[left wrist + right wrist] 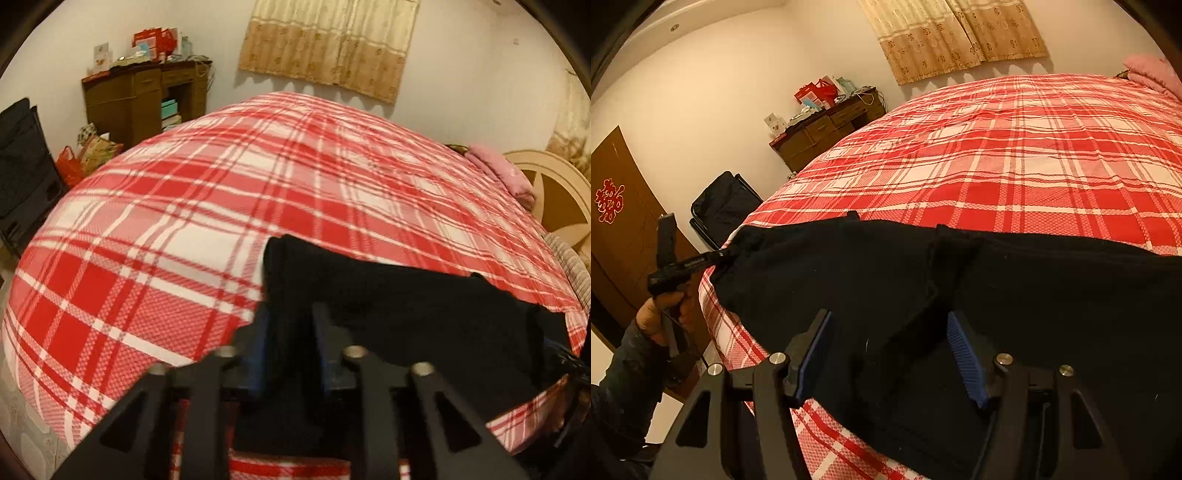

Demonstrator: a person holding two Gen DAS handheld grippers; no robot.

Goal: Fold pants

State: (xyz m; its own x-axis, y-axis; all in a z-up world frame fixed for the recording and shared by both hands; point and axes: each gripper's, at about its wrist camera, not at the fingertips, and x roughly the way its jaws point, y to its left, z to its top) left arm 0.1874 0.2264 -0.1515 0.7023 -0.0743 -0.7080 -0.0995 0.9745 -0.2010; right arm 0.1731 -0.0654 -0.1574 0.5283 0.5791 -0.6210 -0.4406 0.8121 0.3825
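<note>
A: Where are the pants (997,288)?

B: Black, bunched along the bed's (1015,162) near edge, no tidy fold visible.

A: The tools?

B: Left tool (291,328) straddles cloth, grip unclear. Right tool (890,354) gapes over fabric, gripping nothing. Folding mostly remains.

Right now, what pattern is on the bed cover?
Red and white plaid bed cover, clearest in the right wrist view.

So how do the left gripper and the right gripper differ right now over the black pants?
The left gripper has narrow jaws with pants fabric filling the gap; the right gripper has wide jaws, not pressing the cloth. The left gripper sits at the pants' corner, the right gripper along their near edge. Both aim down at the pants.
</note>
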